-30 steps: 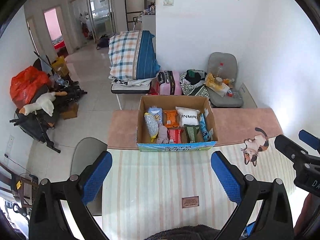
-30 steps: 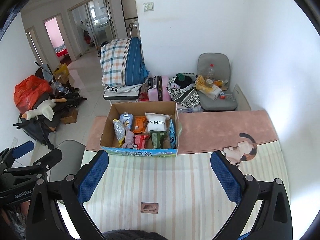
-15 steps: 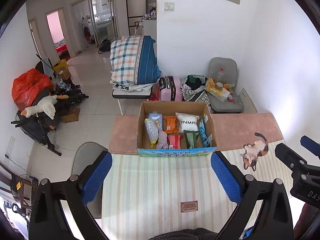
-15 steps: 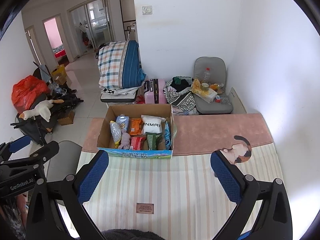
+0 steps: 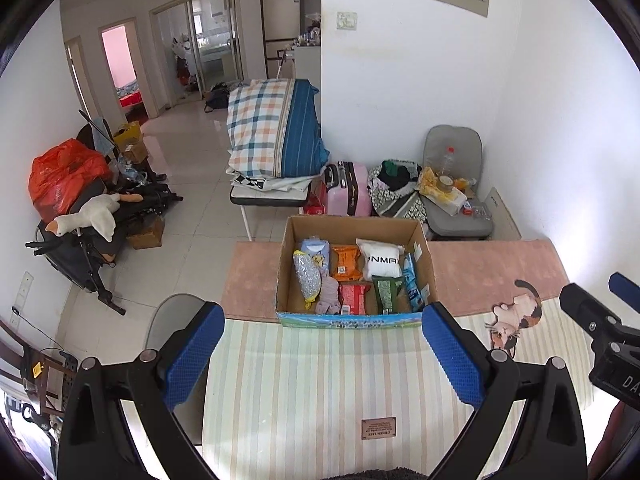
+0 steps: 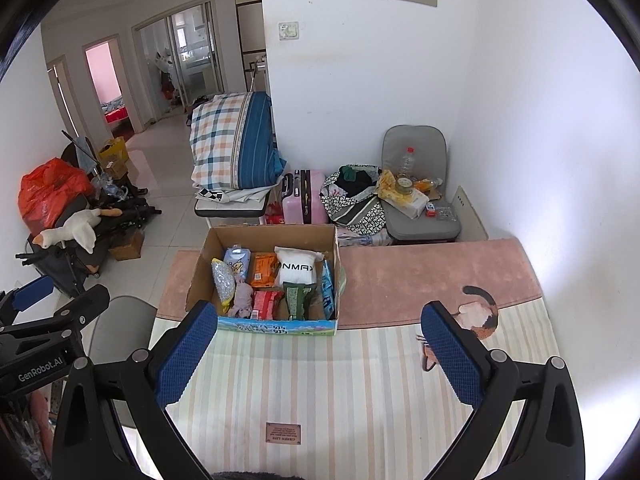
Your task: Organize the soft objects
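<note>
Evidently I'm at the approach step: left gripper (image 5: 320, 344) and right gripper (image 6: 316, 340), fingers spread wide and empty, hover above the striped bench (image 5: 320, 392). Next I'd judge a reach into the cardboard box (image 5: 352, 228) at the bench's far edge, picking one soft packet (image 5: 382, 264).

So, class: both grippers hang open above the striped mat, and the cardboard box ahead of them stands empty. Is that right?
One detail is wrong. The cardboard box is not empty: the left wrist view shows it holding soft packets, among them a white pouch and an orange packet. The rest holds: the left gripper and right gripper hang open above the striped mat.
</note>
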`<state>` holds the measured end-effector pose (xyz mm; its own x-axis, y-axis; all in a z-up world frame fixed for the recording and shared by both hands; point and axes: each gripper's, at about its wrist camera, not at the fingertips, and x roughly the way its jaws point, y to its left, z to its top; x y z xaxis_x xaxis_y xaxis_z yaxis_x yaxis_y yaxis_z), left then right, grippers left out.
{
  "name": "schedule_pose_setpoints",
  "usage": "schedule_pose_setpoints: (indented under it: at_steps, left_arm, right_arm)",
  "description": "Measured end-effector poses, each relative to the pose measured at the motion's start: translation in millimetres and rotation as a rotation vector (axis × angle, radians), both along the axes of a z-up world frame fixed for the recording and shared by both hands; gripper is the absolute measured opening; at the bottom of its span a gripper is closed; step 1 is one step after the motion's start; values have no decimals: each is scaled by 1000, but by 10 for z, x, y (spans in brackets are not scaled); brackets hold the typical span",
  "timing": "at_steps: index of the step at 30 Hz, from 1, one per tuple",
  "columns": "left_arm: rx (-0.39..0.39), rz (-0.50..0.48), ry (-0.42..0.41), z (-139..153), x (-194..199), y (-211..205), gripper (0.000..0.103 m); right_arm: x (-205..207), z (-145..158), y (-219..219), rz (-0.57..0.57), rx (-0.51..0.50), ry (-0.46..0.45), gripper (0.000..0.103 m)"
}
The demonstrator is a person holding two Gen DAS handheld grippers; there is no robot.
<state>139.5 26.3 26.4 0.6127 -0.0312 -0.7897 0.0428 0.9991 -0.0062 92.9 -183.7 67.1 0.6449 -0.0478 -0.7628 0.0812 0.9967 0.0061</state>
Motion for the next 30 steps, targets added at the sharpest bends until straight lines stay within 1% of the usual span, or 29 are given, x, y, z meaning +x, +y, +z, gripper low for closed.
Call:
schedule_pose_setpoints:
  at_steps: [3,15,30]
  left_arm:
    - [-5,-4,11,-11,43,-4,101]
    - [0,-11,11,-35,97,-38,101]
    - [-4,-10,14,-33,107,-39,101]
  right_arm:
    - [31,-12,-13,-3,-4,-1,103]
    - [119,-53,-16,-5,-2,9,103]
    - [135,-63,-4,-7,-5,11,103]
